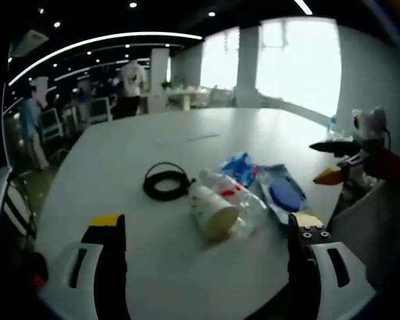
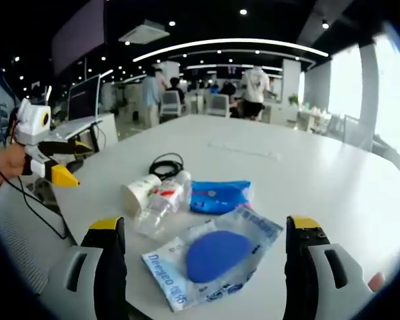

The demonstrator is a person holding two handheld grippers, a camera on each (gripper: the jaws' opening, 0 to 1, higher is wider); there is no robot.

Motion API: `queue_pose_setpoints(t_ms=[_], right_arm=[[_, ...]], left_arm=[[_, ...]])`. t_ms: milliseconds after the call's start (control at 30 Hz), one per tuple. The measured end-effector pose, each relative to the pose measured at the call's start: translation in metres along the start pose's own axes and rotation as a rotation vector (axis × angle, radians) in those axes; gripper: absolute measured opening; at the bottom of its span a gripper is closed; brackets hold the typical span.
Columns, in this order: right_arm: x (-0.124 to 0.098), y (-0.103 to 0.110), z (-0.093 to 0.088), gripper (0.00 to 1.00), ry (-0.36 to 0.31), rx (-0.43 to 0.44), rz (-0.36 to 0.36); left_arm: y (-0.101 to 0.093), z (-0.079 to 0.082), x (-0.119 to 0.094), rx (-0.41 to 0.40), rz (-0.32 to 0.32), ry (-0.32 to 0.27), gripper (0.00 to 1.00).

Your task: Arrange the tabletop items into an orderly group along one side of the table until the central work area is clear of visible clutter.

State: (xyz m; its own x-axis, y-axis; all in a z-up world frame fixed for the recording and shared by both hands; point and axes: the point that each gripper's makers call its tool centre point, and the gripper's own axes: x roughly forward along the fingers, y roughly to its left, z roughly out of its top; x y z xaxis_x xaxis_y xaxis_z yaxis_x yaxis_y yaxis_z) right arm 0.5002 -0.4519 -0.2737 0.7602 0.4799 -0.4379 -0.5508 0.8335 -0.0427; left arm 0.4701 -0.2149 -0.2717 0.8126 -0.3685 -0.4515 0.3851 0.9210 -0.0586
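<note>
On the white table (image 1: 113, 167) lies a small pile. It holds a coiled black cable (image 1: 165, 181), a paper cup (image 1: 212, 212) on its side, a clear plastic bottle (image 1: 235, 192), a blue pouch (image 1: 240, 167) and a clear packet with a blue pad (image 1: 283, 190). My left gripper (image 1: 207, 223) is open, a short way in front of the cup. My right gripper (image 2: 205, 227) is open just before the packet (image 2: 217, 257), with the pouch (image 2: 217, 197), bottle (image 2: 163, 200), cup (image 2: 137, 193) and cable (image 2: 167, 165) beyond. Each gripper shows in the other's view (image 1: 332, 161) (image 2: 59, 163), held off the table's edge.
A thin pale strip (image 1: 203, 137) (image 2: 243, 150) lies farther out on the table. Office chairs (image 2: 217, 103), desks and standing people (image 2: 255, 87) fill the room behind. Bright windows (image 1: 297, 53) run along one wall.
</note>
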Motion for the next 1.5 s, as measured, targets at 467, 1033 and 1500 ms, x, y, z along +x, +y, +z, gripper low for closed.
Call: queue_pose_setpoints(t_ms=[467, 1033, 1500], right_arm=[[-0.0006, -0.0016, -0.0002, 1.0, 0.001, 0.001, -0.007], [0.0016, 0.0002, -0.0018, 1.0, 0.011, -0.005, 0.005], [0.0007, -0.0004, -0.0038, 1.0, 0.021, -0.001, 0.001]], left_arm=[[-0.0035, 0.0003, 0.0021, 0.006, -0.014, 0.004, 0.98], [0.0, -0.0002, 0.0016, 0.002, -0.001, 0.008, 0.98], [-0.0046, -0.0043, 0.0039, 0.008, -0.016, 0.029, 0.98]])
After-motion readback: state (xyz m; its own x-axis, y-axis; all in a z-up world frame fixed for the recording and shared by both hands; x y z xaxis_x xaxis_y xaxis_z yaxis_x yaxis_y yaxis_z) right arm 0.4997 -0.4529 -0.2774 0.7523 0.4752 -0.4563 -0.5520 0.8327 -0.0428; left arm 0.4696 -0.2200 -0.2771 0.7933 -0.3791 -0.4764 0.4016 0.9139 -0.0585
